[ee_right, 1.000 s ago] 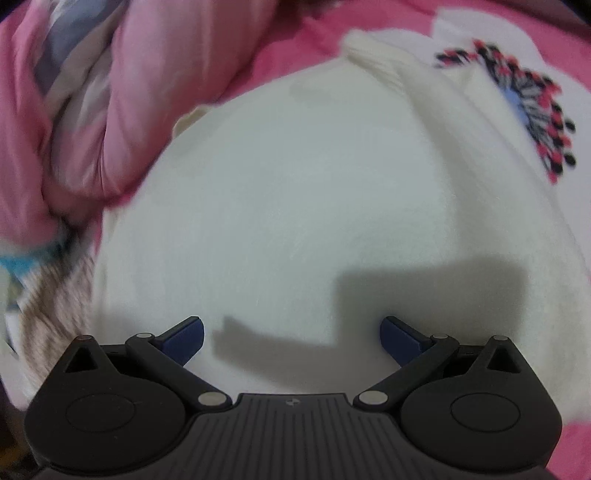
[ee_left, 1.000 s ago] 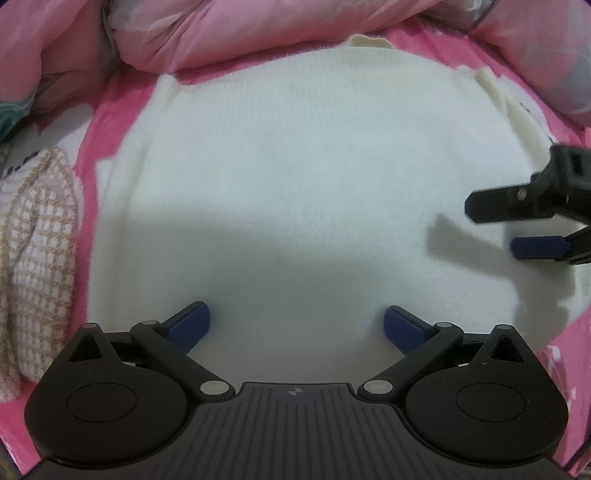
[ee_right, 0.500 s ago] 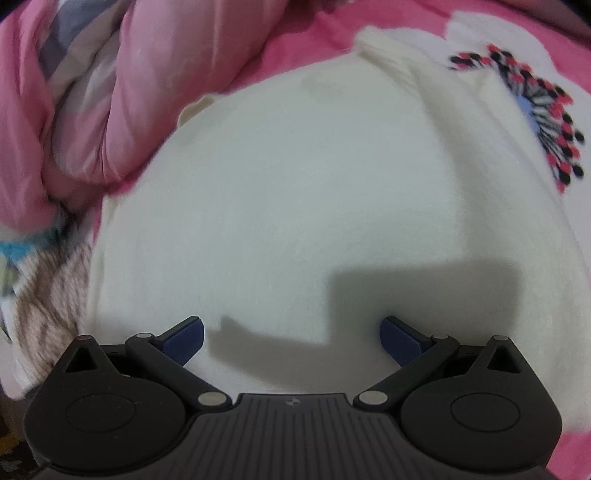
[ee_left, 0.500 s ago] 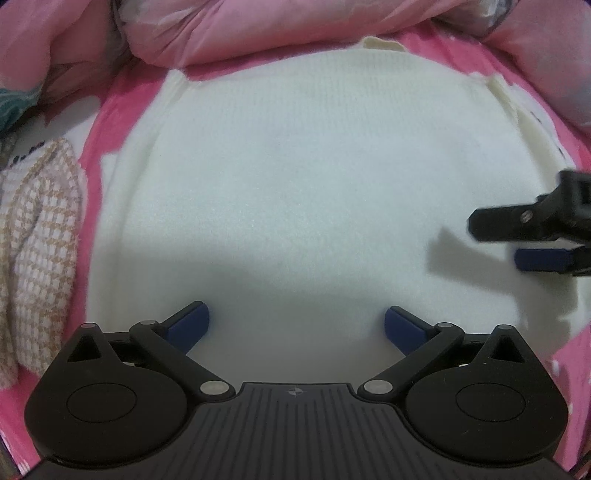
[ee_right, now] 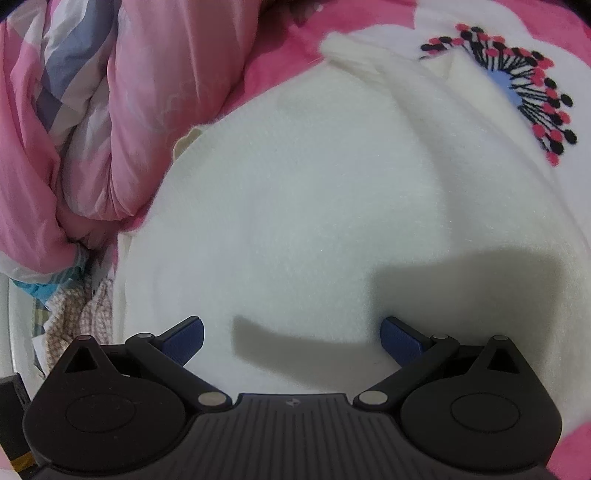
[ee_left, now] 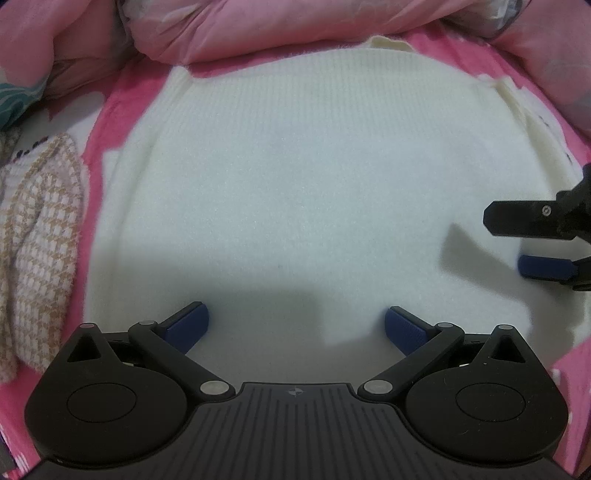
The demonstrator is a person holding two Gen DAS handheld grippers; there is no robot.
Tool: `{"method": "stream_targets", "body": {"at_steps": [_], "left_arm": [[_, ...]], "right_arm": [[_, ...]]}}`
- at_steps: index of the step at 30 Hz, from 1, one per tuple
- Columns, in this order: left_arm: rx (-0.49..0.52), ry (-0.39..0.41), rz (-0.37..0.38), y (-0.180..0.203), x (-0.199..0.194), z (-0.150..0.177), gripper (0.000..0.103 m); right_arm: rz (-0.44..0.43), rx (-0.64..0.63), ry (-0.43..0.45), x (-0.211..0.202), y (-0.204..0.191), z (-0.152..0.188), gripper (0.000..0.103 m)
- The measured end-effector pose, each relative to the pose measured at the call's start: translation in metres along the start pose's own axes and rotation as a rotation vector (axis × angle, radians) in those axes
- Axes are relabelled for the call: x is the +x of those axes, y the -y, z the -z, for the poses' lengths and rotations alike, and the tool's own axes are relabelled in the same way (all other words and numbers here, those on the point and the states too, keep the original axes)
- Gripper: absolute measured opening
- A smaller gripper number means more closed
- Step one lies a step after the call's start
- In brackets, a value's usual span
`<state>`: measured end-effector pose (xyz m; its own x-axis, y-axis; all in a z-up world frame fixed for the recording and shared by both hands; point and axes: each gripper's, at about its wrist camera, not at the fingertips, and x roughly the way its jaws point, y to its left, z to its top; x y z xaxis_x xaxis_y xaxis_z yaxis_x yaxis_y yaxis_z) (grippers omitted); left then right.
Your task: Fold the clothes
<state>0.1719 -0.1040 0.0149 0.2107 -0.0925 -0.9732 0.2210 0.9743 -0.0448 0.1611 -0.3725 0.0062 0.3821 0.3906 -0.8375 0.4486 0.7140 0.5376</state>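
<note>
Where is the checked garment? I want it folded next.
In the left wrist view the checked garment lies at the far left on the pink bedsheet, just left of the white sweater.

pink quilt [ee_left: 295, 29], flowered bedsheet [ee_right: 524, 92]

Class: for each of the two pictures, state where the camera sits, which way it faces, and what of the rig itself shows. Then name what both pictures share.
Left wrist view: sits on the left claw, facing forward and down over the cream sweater; its own open fingers show, plus the right claw at the right edge.
Right wrist view: sits on the right claw, facing down over the same sweater; only its own open fingers show.
Shared: the sweater, the pink quilt, and the checked garment.
</note>
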Motion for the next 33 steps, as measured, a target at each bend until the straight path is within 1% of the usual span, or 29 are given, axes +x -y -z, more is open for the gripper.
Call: {"method": "stream_targets", "body": {"at_steps": [8, 15, 18, 20, 22, 23, 25, 26, 28, 29, 31, 32, 33], "left_arm": [[-0.003, 0.005, -0.003, 0.004, 0.001, 0.003, 0.103], [0.0, 0.008, -0.005, 0.004, 0.002, 0.005, 0.103], [0.002, 0.009, -0.006, 0.001, 0.0, 0.005, 0.103], [0.002, 0.008, -0.007, 0.001, 0.0, 0.005, 0.103], [0.001, 0.007, -0.008, 0.001, 0.0, 0.005, 0.103], [0.001, 0.007, -0.009, 0.001, 0.0, 0.005, 0.103], [0.001, 0.008, -0.012, 0.002, 0.001, 0.005, 0.103], [0.001, 0.008, -0.013, 0.002, 0.001, 0.005, 0.103], [0.001, 0.008, -0.016, 0.002, 0.001, 0.005, 0.103], [0.001, 0.008, -0.018, 0.003, 0.001, 0.005, 0.103], [0.002, 0.008, -0.022, 0.003, 0.002, 0.005, 0.103], [0.0, 0.009, -0.024, 0.004, 0.002, 0.005, 0.103], [-0.001, 0.01, -0.024, 0.004, 0.002, 0.005, 0.103]], "right_arm": [[0.044, -0.044, 0.001, 0.004, -0.008, 0.003, 0.103], [0.07, -0.083, 0.032, 0.002, -0.015, 0.011, 0.103], [0.089, -0.121, 0.053, 0.001, -0.018, 0.017, 0.101], [0.103, -0.137, 0.072, -0.002, -0.019, 0.02, 0.095], [0.121, -0.151, 0.086, -0.005, -0.018, 0.023, 0.085], [0.129, -0.158, 0.093, -0.006, -0.018, 0.024, 0.082], [0.139, -0.172, 0.101, -0.009, -0.017, 0.027, 0.074], [0.145, -0.18, 0.106, -0.01, -0.016, 0.028, 0.071], [0.171, -0.203, 0.119, -0.012, -0.017, 0.03, 0.057], [0.185, -0.213, 0.124, -0.013, -0.017, 0.031, 0.054], [0.202, -0.233, 0.131, -0.014, -0.016, 0.034, 0.044], [0.209, -0.243, 0.135, -0.016, -0.016, 0.035, 0.041], [0.215, -0.252, 0.138, -0.017, -0.017, 0.035, 0.036]]}}
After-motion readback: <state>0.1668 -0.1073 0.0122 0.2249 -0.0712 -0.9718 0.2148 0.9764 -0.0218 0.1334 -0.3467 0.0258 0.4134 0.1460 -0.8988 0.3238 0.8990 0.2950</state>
